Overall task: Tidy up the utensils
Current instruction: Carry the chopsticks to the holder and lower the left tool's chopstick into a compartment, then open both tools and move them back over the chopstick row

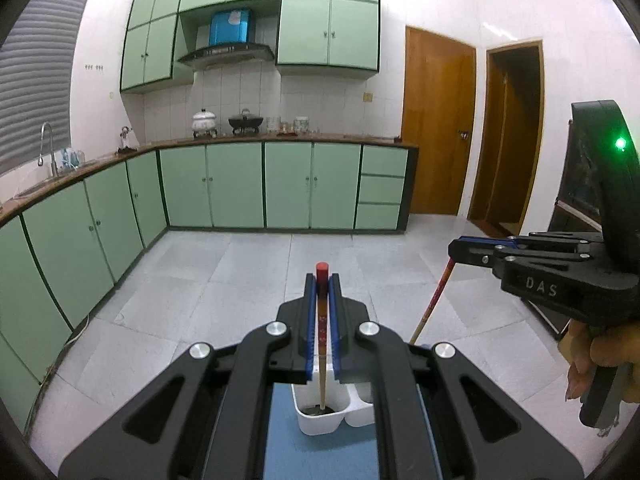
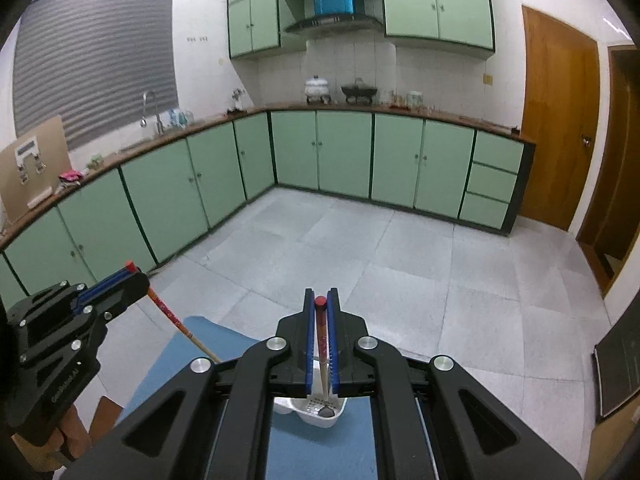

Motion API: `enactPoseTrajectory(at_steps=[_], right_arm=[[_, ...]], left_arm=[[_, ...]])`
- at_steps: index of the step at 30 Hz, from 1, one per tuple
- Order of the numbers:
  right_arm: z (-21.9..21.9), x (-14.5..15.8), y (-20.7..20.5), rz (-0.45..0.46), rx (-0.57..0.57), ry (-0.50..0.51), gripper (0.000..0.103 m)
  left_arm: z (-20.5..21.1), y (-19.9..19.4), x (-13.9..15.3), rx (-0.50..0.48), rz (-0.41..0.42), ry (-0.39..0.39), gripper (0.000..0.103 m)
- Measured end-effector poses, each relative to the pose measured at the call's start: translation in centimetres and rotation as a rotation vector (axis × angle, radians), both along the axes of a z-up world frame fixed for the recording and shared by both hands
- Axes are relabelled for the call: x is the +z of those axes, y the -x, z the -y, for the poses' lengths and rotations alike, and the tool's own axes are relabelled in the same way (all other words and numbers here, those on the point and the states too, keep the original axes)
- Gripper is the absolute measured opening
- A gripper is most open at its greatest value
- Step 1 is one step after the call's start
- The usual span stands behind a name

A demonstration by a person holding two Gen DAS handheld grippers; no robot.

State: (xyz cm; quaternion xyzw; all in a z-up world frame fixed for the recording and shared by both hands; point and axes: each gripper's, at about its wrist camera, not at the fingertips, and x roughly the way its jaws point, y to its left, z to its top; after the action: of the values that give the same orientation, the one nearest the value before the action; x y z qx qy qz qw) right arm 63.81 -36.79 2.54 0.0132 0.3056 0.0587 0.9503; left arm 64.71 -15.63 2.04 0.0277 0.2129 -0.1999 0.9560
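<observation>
Left gripper (image 1: 322,280): clamped on a red-tipped chopstick (image 1: 322,320), which runs along the gap between the blue pads; its red end pokes out past the fingertips, its pale end hangs down.
Left chopstick's lower end: over or just inside the nearer compartment of the white utensil holder (image 1: 320,420); contact with the dark bottom cannot be told.
Right gripper (image 2: 321,304): pressed together on a second chopstick (image 2: 321,344), held the same way, red end far, pale end down.
Right chopstick's lower end: above a perforated compartment of the holder (image 2: 332,418), near a dark round thing lying in it.
Holder: sits on a blue mat (image 2: 320,448) close under both grippers; pale tiled floor (image 2: 400,280) lies beyond.
Step in hand, as I judge it: seating each chopstick upright in its compartment.
Doing it well: keep each stick steep, bring its tip well inside the compartment walls before letting go, and part the pads only slightly so it slides down instead of tipping.
Risk: the two sticks slant toward each other and could cross.
</observation>
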Motion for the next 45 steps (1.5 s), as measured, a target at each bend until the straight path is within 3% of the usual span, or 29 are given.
enactPoseTrajectory(at_steps=[5,8,9,12,18,22,28,34,38,41,45], right_arm=[[0.7,-5.0,-2.1,-0.077,0.007,-0.009,0.006],[1.2,-5.9,-1.4,-0.080,0.013,-0.020,0.008],[1.3,-5.9,-1.0,-0.074,0.013,-0.025,0.010],[1.8,-4.6,0.5,-0.046,0.010,-0.049,0.010],[1.8,-1.2,7.5,0.037,0.046,-0.076,0.011],[1.5,-1.6,14.3,0.080,0.056,-0.127,0.017],[-0.5,-8.2,26.1,0.116,0.041,-0.101,0.017],[-3.1,-18.2,36.9,0.101,-0.039,-0.073,0.017],[-4.8,-23.7,40.8,0.029,-0.080,-0.109,0.017],[-5.8,-26.0,42.6,-0.001,-0.094,-0.128,0.017],[-7.7,-27.9,43.9,-0.008,-0.072,-0.094,0.017]], left_arm=[[0.4,-2.6,-5.3,0.007,-0.078,-0.017,0.007],[-0.2,-2.7,-6.7,0.010,-0.100,-0.016,0.012],[-0.6,-2.5,-6.6,0.010,-0.099,-0.012,0.020],[-1.7,-1.3,-5.4,0.007,-0.074,-0.005,0.031],[-4.9,5.1,-1.9,-0.009,-0.011,0.017,0.040],[-7.3,10.9,-2.5,-0.023,-0.007,0.025,0.042],[-10.4,21.8,-7.7,-0.011,-0.004,0.012,0.046],[-12.0,30.8,-16.2,0.015,-0.121,0.047,0.047],[-11.6,35.5,-20.9,0.028,-0.130,-0.014,0.047],[-11.5,36.8,-23.7,0.041,-0.206,0.007,0.047],[-10.7,38.2,-25.8,0.029,-0.245,-0.015,0.047]])
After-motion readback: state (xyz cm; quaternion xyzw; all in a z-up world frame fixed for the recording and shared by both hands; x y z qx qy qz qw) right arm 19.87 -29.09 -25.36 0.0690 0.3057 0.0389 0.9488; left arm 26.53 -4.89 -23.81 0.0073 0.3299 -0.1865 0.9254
